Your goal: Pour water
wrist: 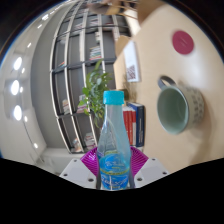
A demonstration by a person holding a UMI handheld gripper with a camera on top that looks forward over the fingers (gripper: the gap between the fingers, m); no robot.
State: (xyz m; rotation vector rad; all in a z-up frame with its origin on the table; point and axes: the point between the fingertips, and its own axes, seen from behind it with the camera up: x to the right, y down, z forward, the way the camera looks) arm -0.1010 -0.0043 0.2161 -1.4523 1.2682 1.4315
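Gripping a water bottle, the gripper has its fingers closed on the bottle's lower body, magenta pads pressed to both sides. Bottle upright, blue cap on, water inside. Green mug beyond, tilted. Shelving and a plant behind.

We note a clear bottle with light-blue cap and blue label; magenta pads on the tool; a pale green mug; green plant; possibly white shelving.
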